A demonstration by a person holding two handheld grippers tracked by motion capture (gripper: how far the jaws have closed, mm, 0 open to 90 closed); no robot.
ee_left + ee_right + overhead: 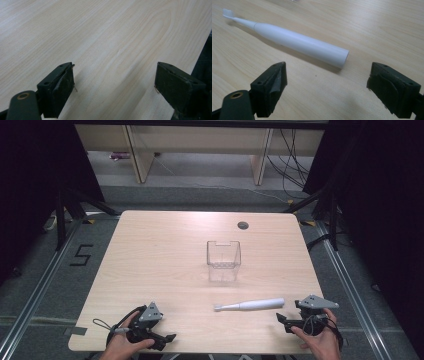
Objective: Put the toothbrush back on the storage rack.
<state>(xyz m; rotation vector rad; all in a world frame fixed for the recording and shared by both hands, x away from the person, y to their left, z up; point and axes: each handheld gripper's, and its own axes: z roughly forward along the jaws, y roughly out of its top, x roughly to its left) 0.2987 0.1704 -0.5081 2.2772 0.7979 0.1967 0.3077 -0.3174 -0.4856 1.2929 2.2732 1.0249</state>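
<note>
A white electric toothbrush (250,305) lies flat on the wooden table (165,255) near the front, with its brush head pointing left. Behind it, at mid-table, a clear plastic container (223,260) stands upright and looks empty. My right gripper (283,322) rests at the front right, just right of the toothbrush's handle end. In the right gripper view the toothbrush (299,43) lies just beyond the open, empty right gripper (328,72). My left gripper (165,339) sits at the front left edge. Over bare wood, the left gripper (115,72) stands open.
A dark round cable hole (243,225) sits near the table's back right. The table's front edge runs close under both hands. On the floor to the left is a black "5" marking (81,254), and cables (292,160) trail at the back right.
</note>
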